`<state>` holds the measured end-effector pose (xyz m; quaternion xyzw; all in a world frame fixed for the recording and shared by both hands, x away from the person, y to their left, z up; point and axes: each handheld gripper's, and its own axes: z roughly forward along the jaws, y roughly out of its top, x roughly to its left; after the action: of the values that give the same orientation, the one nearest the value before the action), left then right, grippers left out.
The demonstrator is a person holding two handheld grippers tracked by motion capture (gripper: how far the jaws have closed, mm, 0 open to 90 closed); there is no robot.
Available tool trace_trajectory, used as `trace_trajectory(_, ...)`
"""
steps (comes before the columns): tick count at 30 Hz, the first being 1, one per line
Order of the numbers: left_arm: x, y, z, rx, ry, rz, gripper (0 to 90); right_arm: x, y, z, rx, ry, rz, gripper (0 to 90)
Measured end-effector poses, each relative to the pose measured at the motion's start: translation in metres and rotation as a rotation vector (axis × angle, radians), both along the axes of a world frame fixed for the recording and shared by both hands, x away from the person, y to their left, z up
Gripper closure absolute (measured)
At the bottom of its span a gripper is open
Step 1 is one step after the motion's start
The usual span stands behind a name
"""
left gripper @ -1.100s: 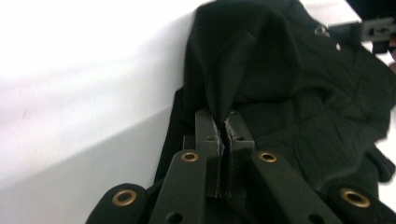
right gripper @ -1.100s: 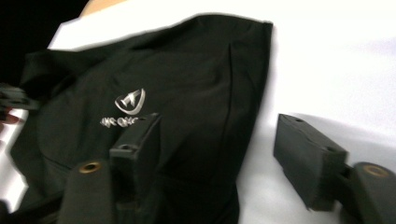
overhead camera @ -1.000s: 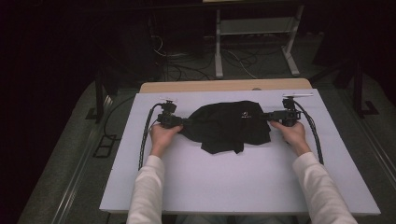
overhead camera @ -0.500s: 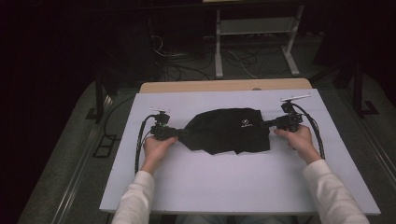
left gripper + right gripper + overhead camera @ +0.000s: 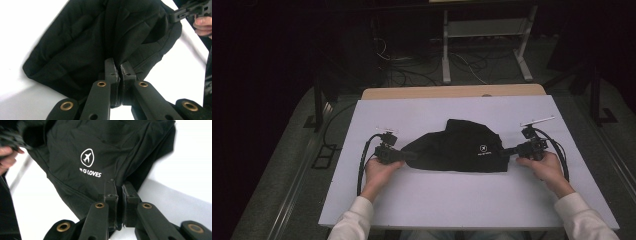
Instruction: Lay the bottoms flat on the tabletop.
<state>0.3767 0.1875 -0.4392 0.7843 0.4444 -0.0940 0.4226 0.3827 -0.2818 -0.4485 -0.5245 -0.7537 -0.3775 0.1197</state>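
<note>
Material: black woven garment [image 5: 462, 149], thin, limp and light; it sags wherever unsupported and creases readily.
Location: middle of the white board [image 5: 412, 210], stretched left to right, white aeroplane logo [image 5: 87, 157] near its right end.
Left gripper [image 5: 119, 67]: jaws clamped on the left edge.
Right gripper [image 5: 119, 185]: has just been closing; jaws pinch the right edge.
Hold points: opposite edges, at seams or hems, under even tension.

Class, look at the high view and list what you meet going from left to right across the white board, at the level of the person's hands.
Left gripper → black garment → small white logo print on the garment → right gripper.
</note>
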Motion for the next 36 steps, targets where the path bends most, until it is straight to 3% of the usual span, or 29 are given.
trace_trajectory(4, 0.0, -0.002, -0.003, -0.001, 0.008, 0.001, 86.9, -0.001, -0.003, 0.002, -0.036, -0.022, -0.029, 64.7)
trace_trajectory(10, 0.001, -0.001, -0.004, -0.001, 0.007, 0.007, 86.8, 0.003, -0.006, 0.008, -0.008, -0.107, -0.104, 63.4)
trace_trajectory(17, 0.001, -0.002, -0.005, 0.007, 0.005, 0.003, 86.8, 0.018, 0.004, 0.004, -0.047, -0.168, -0.129, 60.1)
trace_trajectory(22, 0.002, -0.002, -0.006, 0.008, 0.007, 0.001, 86.7, 0.028, 0.014, 0.001, -0.088, -0.156, -0.112, 59.4)
trace_trajectory(24, 0.003, -0.002, -0.007, 0.007, 0.01, 0.004, 86.7, 0.031, 0.019, -0.002, -0.124, -0.138, -0.097, 66.3)
trace_trajectory(26, 0.002, -0.002, -0.006, 0.012, 0.009, -0.001, 86.7, 0.032, 0.02, -0.003, -0.082, -0.106, -0.073, 83.9)
trace_trajectory(29, 0.001, -0.001, -0.003, 0.026, -0.004, -0.007, 86.6, 0.031, 0.016, -0.002, -0.015, -0.064, -0.072, 85.1)
trace_trajectory(33, 0.001, -0.001, -0.003, 0.049, -0.032, -0.01, 85.3, 0.03, 0.005, 0.003, 0.041, -0.056, -0.083, 85.1)
trace_trajectory(36, 0.001, -0.004, -0.003, 0.078, -0.071, -0.019, 74.3, 0.03, 0.0, 0.003, 0.054, -0.051, -0.093, 85.1)
